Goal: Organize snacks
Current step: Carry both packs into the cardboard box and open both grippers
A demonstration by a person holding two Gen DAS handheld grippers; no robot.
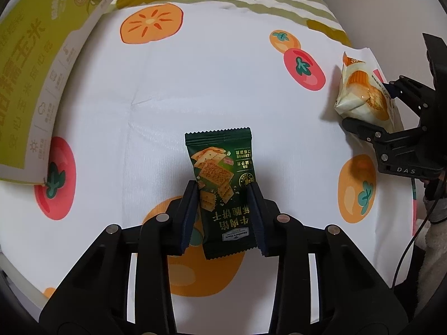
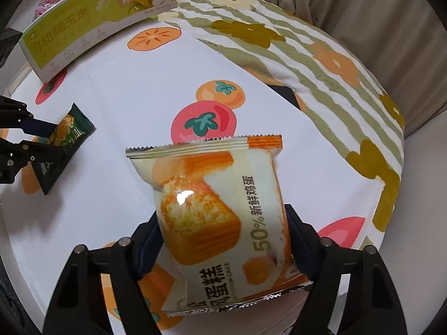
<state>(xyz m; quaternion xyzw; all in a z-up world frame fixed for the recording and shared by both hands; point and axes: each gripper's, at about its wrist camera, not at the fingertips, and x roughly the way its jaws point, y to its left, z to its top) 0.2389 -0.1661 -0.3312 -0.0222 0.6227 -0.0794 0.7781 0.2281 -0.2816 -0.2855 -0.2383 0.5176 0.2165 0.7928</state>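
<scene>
My left gripper (image 1: 223, 187) is shut on a dark green cracker packet (image 1: 220, 178), held above the fruit-print cloth. The same packet (image 2: 65, 136) and the left gripper (image 2: 46, 136) show at the left of the right wrist view. My right gripper (image 2: 223, 220) is shut on a white and orange chiffon cake packet (image 2: 212, 209), held above the cloth. In the left wrist view the cake packet (image 1: 360, 89) and the right gripper (image 1: 371, 109) are at the far right.
A green and white cardboard box (image 1: 42, 64) stands at the far left on the cloth (image 1: 209, 83); it also shows in the right wrist view (image 2: 92, 19). More wrapped snacks (image 2: 49, 1) lie behind it. A striped flower-print pillow (image 2: 321, 64) lies at the back right. A curtain (image 2: 363, 5) hangs behind.
</scene>
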